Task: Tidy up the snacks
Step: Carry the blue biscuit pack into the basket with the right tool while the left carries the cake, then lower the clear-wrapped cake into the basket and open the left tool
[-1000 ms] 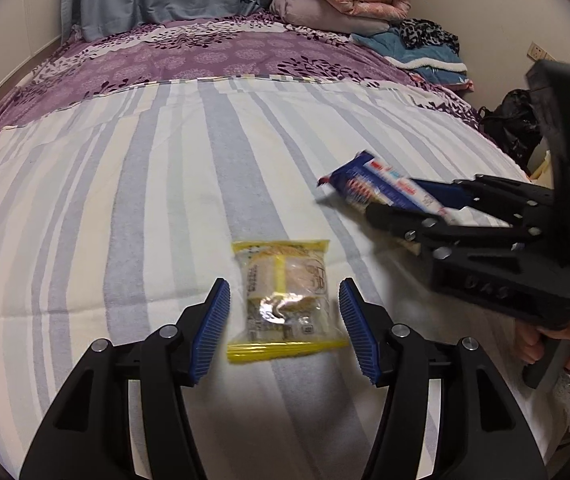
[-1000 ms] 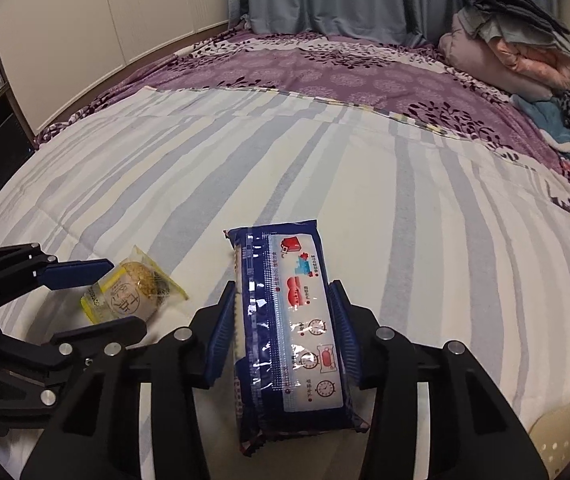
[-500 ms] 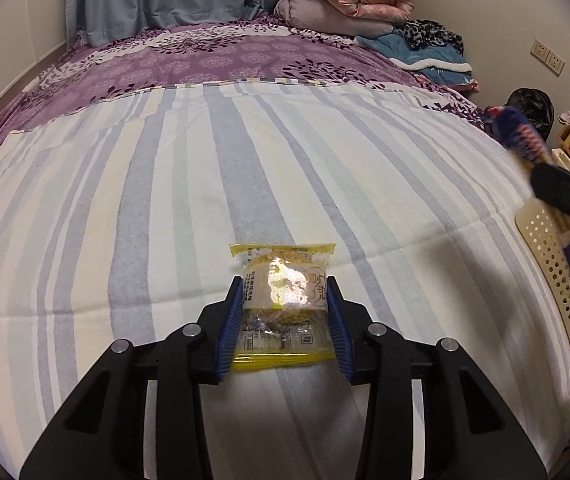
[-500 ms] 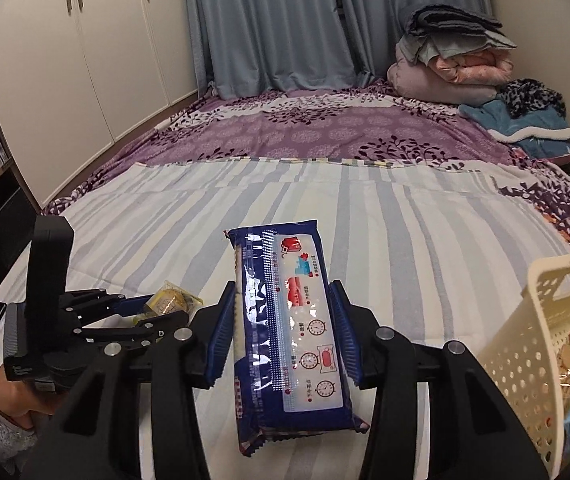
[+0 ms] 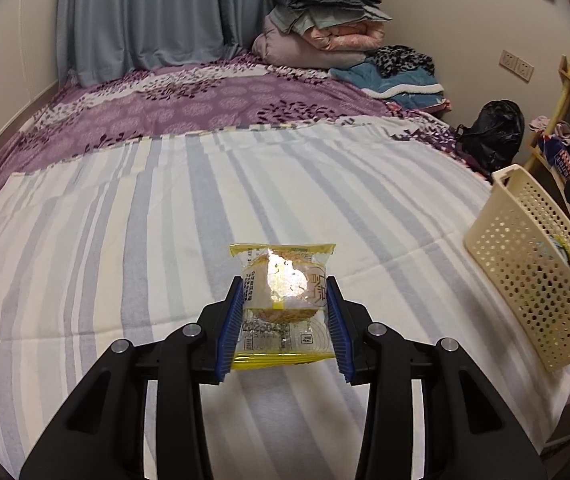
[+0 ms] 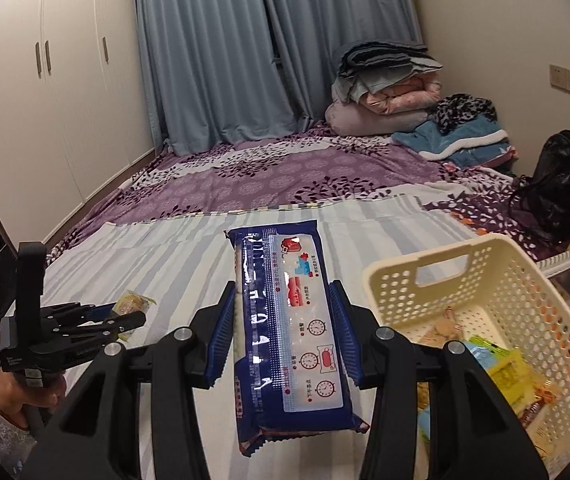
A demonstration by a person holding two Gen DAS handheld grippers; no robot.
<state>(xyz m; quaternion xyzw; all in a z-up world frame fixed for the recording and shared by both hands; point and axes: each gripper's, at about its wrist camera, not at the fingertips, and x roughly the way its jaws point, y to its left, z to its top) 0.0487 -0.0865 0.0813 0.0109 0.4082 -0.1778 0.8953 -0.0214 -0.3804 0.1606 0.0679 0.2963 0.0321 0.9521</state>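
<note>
**Snacks: both packets gripped above the bed**

The yellow-edged cake packet [image 5: 284, 304] is clamped between the blue pads of the left tool [image 5: 284, 320] and is held above the striped bed cover [image 5: 125, 240]. The long blue biscuit packet [image 6: 289, 328] is pinched across its width by the right tool [image 6: 283, 332], just beside the cream perforated basket [image 6: 497, 280]. Several wrapped snacks are seen inside the basket. A hand [image 6: 21, 392] with a pale sleeve is seen on the left tool's handle.
</note>
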